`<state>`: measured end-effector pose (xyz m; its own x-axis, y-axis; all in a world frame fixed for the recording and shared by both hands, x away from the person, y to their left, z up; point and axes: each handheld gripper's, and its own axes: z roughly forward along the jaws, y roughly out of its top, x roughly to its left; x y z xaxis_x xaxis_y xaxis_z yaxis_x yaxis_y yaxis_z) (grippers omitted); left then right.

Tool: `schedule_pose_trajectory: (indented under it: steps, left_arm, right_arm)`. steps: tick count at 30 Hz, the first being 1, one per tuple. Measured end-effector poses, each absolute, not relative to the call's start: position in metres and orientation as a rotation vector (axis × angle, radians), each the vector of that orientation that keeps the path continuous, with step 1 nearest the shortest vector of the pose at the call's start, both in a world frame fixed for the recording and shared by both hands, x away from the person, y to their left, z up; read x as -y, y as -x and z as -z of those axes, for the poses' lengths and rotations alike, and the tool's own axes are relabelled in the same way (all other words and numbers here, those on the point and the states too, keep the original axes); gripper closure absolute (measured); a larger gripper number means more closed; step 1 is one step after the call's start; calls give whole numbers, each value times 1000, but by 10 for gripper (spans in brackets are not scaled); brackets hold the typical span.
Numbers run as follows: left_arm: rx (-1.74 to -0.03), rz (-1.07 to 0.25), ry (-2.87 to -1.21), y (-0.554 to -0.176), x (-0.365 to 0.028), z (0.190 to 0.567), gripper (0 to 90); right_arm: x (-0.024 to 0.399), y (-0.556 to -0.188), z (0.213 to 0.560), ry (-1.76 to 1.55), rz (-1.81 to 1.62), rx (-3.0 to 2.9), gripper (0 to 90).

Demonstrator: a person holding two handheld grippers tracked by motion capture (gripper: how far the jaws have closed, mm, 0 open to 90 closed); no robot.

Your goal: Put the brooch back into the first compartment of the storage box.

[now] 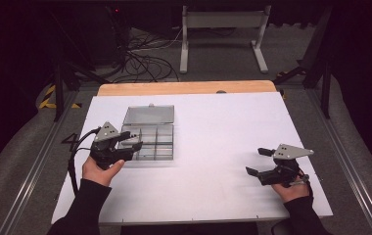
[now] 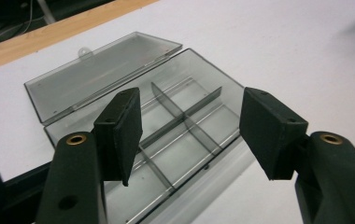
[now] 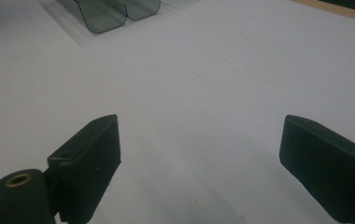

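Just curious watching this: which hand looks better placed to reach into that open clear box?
Probably the left: its tongs hover open over the clear box, while the right tongs sit far across the table.

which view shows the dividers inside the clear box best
The left gripper view: the compartment box lies close below the open jaws, its dividers and laid-back lid plain. The high view shows the whole box small, partly behind the left gripper. The right gripper view catches just rounded corners at its top edge.
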<state>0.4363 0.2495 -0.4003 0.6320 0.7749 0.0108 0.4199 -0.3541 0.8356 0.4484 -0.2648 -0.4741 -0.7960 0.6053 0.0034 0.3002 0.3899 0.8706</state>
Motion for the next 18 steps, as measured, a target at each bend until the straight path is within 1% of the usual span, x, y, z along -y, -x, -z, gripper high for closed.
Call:
schedule_pose_trajectory:
  steps: [11, 18]
  left_arm:
    - [-890, -550, -1931, -413, -251, 408, 296]
    - [-888, -537, -1901, -402, -255, 420, 279]
  right_arm:
    - [263, -447, 473, -765, -1381, -2351, 126]
    - [260, -444, 472, -742, -1396, -2354, 125]
